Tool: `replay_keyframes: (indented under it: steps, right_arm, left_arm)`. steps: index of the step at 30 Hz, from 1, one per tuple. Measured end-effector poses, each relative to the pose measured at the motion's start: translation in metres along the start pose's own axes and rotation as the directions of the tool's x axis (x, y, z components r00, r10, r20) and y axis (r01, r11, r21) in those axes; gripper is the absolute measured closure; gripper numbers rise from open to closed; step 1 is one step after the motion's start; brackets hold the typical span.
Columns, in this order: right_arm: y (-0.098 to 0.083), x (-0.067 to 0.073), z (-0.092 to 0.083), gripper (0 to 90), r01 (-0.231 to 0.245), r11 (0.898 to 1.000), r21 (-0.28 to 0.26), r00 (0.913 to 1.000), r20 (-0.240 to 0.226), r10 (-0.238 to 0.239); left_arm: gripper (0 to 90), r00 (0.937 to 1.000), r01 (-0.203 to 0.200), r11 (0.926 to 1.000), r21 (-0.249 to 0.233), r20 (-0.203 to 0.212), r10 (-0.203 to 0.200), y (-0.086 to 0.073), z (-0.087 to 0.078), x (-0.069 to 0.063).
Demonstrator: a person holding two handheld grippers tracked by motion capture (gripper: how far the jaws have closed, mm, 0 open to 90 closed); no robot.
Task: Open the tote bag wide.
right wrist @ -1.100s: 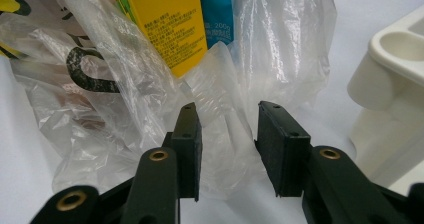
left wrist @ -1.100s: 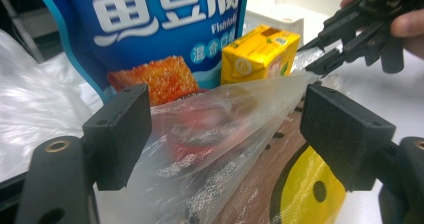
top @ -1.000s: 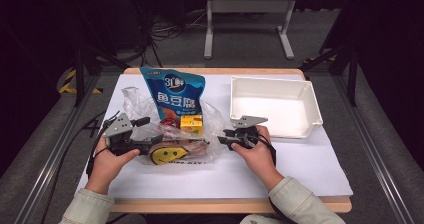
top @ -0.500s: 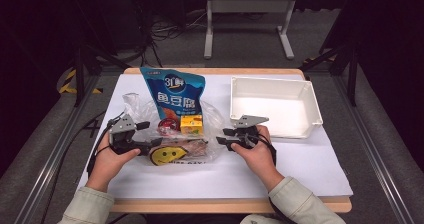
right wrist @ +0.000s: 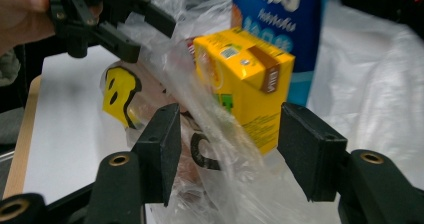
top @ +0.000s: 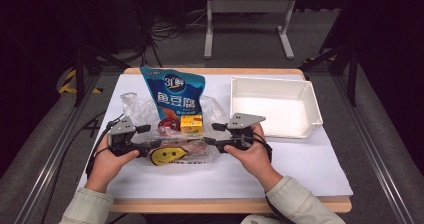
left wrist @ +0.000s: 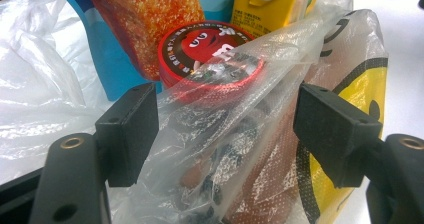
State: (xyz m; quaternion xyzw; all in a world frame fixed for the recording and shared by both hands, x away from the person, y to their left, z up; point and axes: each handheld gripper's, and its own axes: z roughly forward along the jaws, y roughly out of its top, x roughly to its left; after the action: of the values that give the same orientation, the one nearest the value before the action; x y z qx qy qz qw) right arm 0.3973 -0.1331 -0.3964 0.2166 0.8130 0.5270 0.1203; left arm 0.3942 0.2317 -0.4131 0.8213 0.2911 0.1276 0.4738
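Item: clear plastic bag with yellow smiley print (top: 172, 151), film between both jaw pairs.
Left gripper (left wrist: 225, 129): jaws just closing, pads apart from film, no grip.
Right gripper (right wrist: 227, 149): jaws just opening, unclamped.
Risk: film slips free; yellow cardboard juice carton (right wrist: 245, 79) and red round candy tin (left wrist: 210, 59) tip.

A clear plastic bag (top: 175, 146) printed with a yellow smiley face lies crumpled on its side just in front of the blue snack pouch (top: 176, 96), its film loose and wrinkled. The pouch stands upright behind it. At the pouch's foot a round red tin (top: 165, 126) rests beside a small yellow carton (top: 191, 124), both at the bag's rear edge.
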Motion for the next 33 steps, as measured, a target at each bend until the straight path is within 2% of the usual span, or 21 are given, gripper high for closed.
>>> replay_keyframes:
  steps: [6,8,10,14,16,17,18,19,21,26,29,33]
  right_arm:
    - [-0.007,-0.004,0.017,36.9,-0.037,0.999,0.032,0.998,-0.05,0.039]
    - [-0.008,-0.005,0.021,36.8,-0.046,0.998,0.037,0.9972,-0.057,0.048]
    - [-0.009,-0.007,0.023,41.8,-0.048,0.998,0.048,0.9964,-0.067,0.051]
    - [-0.009,-0.006,0.026,58.2,-0.047,0.996,0.07,0.9942,-0.093,0.054]
    - [-0.009,-0.006,0.026,65.2,-0.034,0.996,0.08,0.9954,-0.087,0.041]
    - [-0.009,-0.006,0.026,65.2,-0.034,0.996,0.08,0.9954,-0.087,0.041]
    - [-0.008,-0.006,0.025,75.7,-0.024,0.996,0.081,0.9959,-0.085,0.031]
    - [-0.008,-0.006,0.025,75.7,-0.024,0.996,0.081,0.9959,-0.085,0.031]
    - [-0.008,-0.004,0.023,88.4,-0.004,0.996,0.086,0.996,-0.089,0.011]
    - [-0.005,-0.001,0.019,90.0,-0.004,0.997,0.072,0.9938,-0.11,0.012]
    - [-0.003,0.003,0.012,90.0,-0.008,0.998,0.055,0.9894,-0.145,0.016]
    - [-0.005,0.009,0.007,90.0,0.002,0.998,0.061,0.9835,-0.18,0.009]
  left_arm:
    - [26.8,0.9999,0.012,0.9999,-0.003,0.004,-0.012,-0.004,0.0,0.002]
    - [26.8,0.9995,0.028,0.9996,-0.001,0.013,-0.028,-0.006,0.001,0.004]
    - [26.9,0.9995,0.029,0.9996,0.003,0.014,-0.029,-0.007,0.001,0.005]
    - [28.5,0.9997,0.024,0.9996,0.014,0.003,-0.024,-0.008,0.002,0.004]
    - [29.7,0.9997,0.024,0.9996,0.015,0.002,-0.024,-0.008,0.002,0.004]
    - [29.9,0.9996,0.026,0.9995,0.017,0.005,-0.026,-0.008,0.002,0.005]
    - [30.1,0.9994,0.034,0.9994,0.013,0.008,-0.034,-0.009,0.002,0.005]
    - [30.2,0.9994,0.034,0.9994,0.013,0.008,-0.034,-0.009,0.002,0.005]
    - [30.6,0.9994,0.034,0.9994,0.012,0.011,-0.034,-0.009,0.002,0.005]
    - [31.8,0.9991,0.03,0.9996,-0.001,0.03,-0.03,-0.01,-0.003,0.003]
    - [33.0,0.9986,0.023,0.9996,-0.015,0.047,-0.022,-0.012,-0.008,0.002]
    - [36.3,0.9977,0.02,0.9998,-0.005,0.065,-0.019,-0.017,-0.011,-0.001]
